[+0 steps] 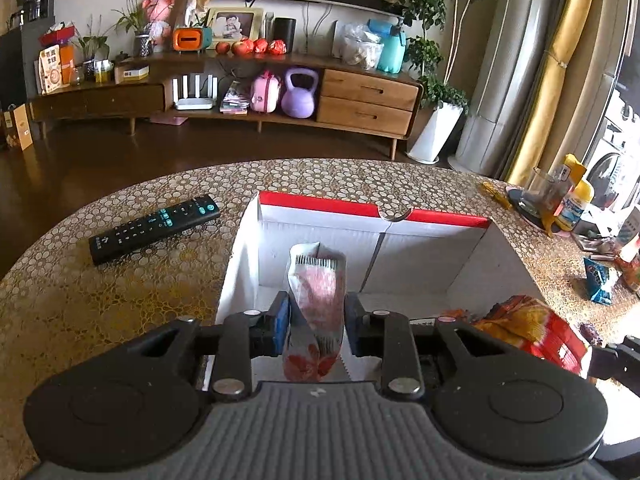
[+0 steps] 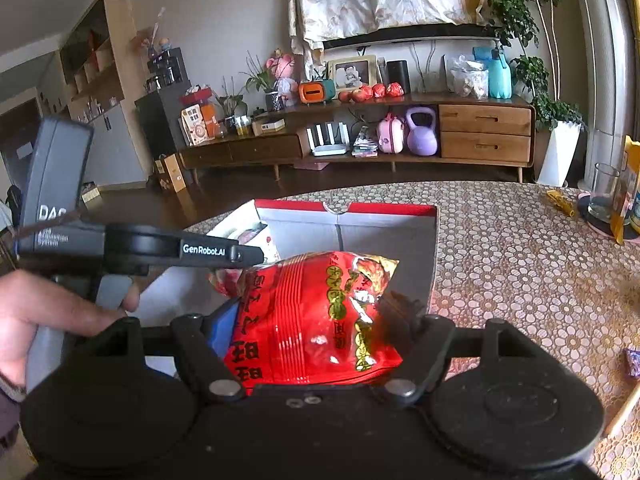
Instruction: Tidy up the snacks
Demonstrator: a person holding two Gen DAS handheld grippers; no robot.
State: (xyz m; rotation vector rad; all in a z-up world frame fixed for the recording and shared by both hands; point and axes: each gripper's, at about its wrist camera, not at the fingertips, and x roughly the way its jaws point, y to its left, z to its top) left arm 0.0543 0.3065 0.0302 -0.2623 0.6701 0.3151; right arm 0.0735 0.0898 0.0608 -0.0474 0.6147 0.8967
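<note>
My left gripper (image 1: 317, 320) is shut on a pink and white snack packet (image 1: 318, 292) with a barcode, held over the open white box with a red rim (image 1: 372, 210). My right gripper (image 2: 320, 320) is shut on a red snack bag with yellow print (image 2: 316, 316), held over the same box (image 2: 384, 210) at its near right side. The red bag also shows at the right in the left wrist view (image 1: 532, 328). The left gripper body shows at the left in the right wrist view (image 2: 180, 248), with the pink packet partly hidden behind it.
A black remote (image 1: 154, 228) lies on the patterned table left of the box. A glass on a coaster (image 1: 546, 196), bottles and a blue snack packet (image 1: 598, 280) stand at the right. A purple wrapped sweet (image 2: 634, 362) lies at the right table edge.
</note>
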